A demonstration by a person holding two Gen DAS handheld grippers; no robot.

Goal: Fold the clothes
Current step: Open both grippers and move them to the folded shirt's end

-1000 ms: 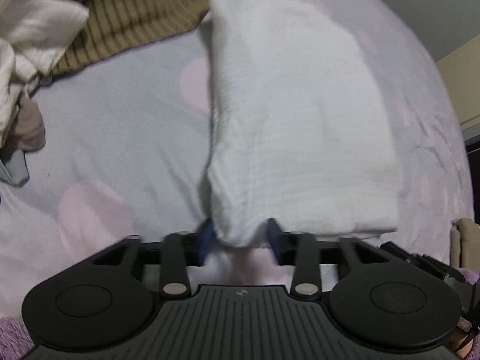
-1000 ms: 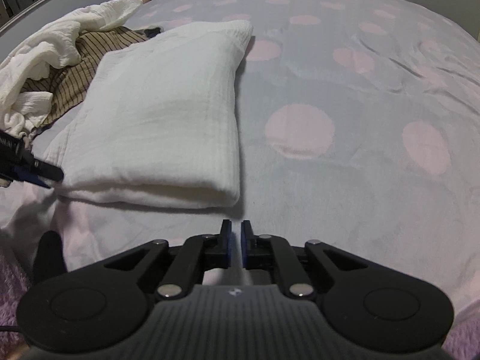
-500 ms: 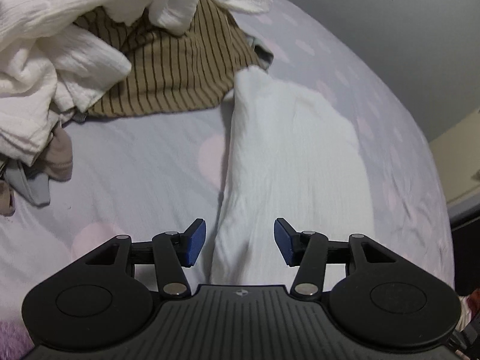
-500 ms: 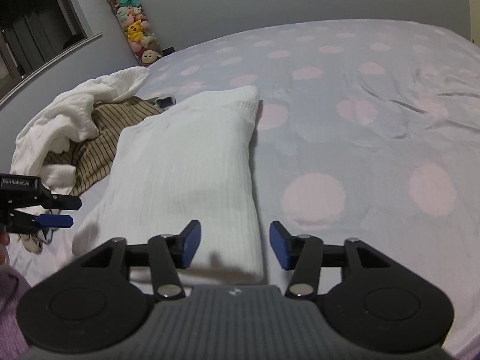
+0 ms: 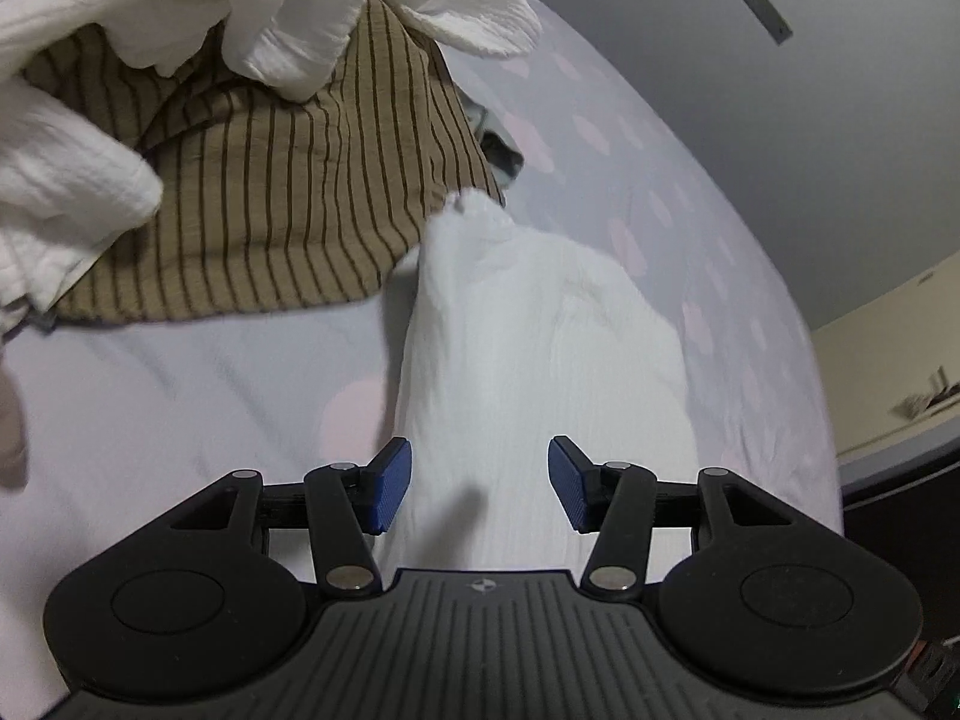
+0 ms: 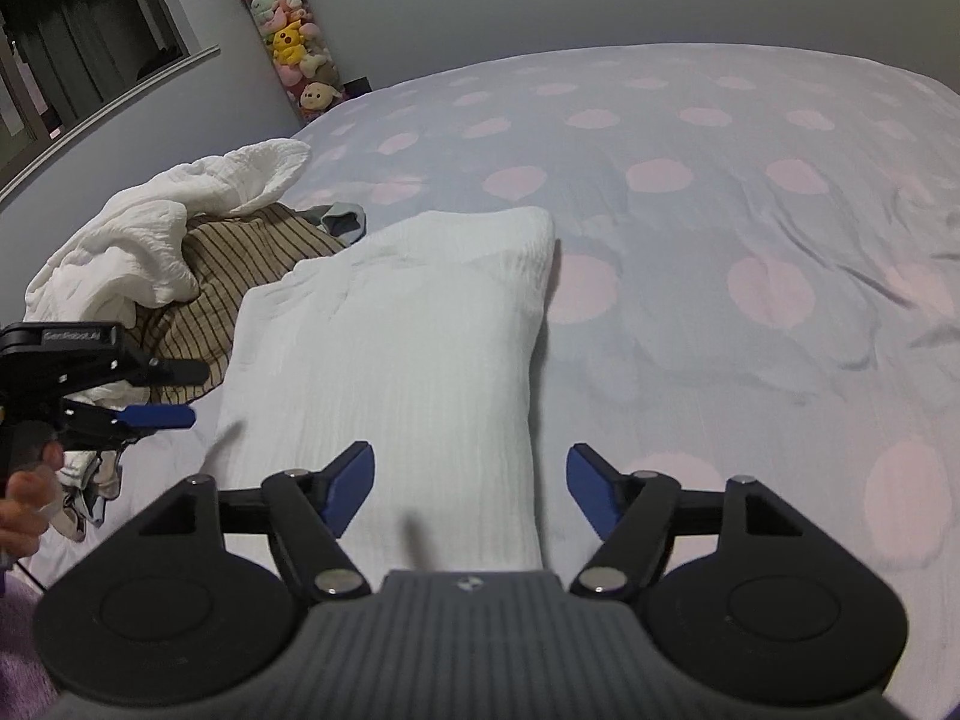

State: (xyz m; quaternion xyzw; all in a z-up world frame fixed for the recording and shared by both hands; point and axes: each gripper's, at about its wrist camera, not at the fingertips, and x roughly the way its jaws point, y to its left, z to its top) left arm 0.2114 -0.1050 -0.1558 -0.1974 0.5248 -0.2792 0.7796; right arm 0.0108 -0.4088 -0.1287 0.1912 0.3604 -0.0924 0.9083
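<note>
A folded white garment (image 5: 540, 348) (image 6: 408, 354) lies flat on the dotted bedspread (image 6: 720, 240). Above its near end hovers my left gripper (image 5: 480, 483), open, nothing between its blue pads. My right gripper (image 6: 471, 492) is also open over the garment's near right corner, empty. From the right wrist view the left gripper (image 6: 153, 393) shows at the left edge, held by a hand (image 6: 24, 498). Behind the folded piece lies a pile: a tan striped garment (image 5: 270, 198) (image 6: 240, 258) under crumpled white cloth (image 5: 180, 12) (image 6: 156, 240).
A small grey-green item (image 6: 345, 222) peeks out behind the pile. More small clothes (image 6: 90, 480) lie at the bed's left edge. A tube of plush toys (image 6: 288, 42) stands by the far wall next to a dark window (image 6: 78, 42). The bedspread's right side carries only wrinkles.
Both grippers opened and lifted back from the folded white garment. The left one let go of its near edge and now points toward the pile.
</note>
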